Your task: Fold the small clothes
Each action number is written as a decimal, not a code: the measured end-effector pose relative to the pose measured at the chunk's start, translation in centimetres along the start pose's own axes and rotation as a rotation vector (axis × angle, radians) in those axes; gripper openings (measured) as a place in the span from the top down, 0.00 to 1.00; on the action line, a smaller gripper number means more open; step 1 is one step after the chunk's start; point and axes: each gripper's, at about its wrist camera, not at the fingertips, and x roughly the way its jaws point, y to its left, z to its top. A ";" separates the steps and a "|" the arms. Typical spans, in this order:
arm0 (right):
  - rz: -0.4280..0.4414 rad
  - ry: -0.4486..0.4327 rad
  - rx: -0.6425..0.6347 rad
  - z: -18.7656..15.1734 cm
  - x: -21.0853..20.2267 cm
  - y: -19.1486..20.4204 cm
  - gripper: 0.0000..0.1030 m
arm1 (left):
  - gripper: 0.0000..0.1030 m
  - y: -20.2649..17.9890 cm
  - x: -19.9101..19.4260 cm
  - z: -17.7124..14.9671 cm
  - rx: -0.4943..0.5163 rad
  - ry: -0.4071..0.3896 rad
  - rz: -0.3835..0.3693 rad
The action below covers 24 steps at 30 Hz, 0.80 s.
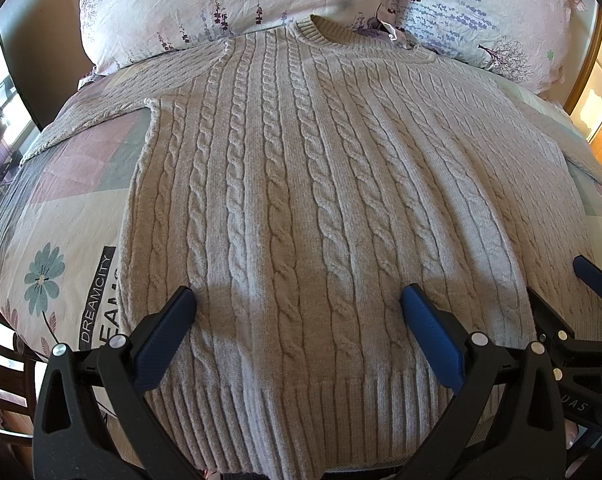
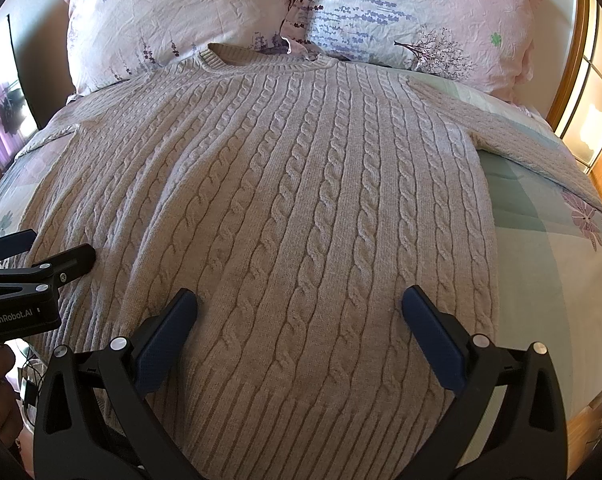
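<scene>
A beige cable-knit sweater (image 1: 301,184) lies flat, front up, on a bed, collar toward the pillows, ribbed hem toward me, sleeves spread to both sides. It also fills the right wrist view (image 2: 285,208). My left gripper (image 1: 297,300) is open and empty, hovering over the sweater's lower left part near the hem. My right gripper (image 2: 299,300) is open and empty over the lower right part. The right gripper shows at the left wrist view's right edge (image 1: 581,292). The left gripper shows at the right wrist view's left edge (image 2: 49,252).
The bed has a pastel patchwork cover (image 1: 61,216) with flower prints and lettering. Two pink floral pillows (image 1: 221,0) (image 2: 421,12) lie past the collar. A wooden frame with glass panes (image 2: 593,92) stands at the right. A dark chair (image 1: 1,380) stands at the lower left.
</scene>
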 end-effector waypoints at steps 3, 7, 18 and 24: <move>0.000 0.000 0.000 0.0 0.0 0.0 0.01 | 0.02 0.0 0.2 -0.1 0.001 0.002 0.000; 0.000 0.001 0.000 0.0 0.0 0.0 0.01 | 0.02 0.0 0.3 -0.1 0.001 0.002 0.000; 0.004 -0.004 -0.009 0.0 0.0 0.0 0.01 | 0.02 0.0 0.3 -0.1 0.001 0.003 0.000; 0.060 -0.041 -0.067 -0.1 0.0 -0.6 0.01 | 0.02 0.1 0.2 0.1 0.013 0.009 0.000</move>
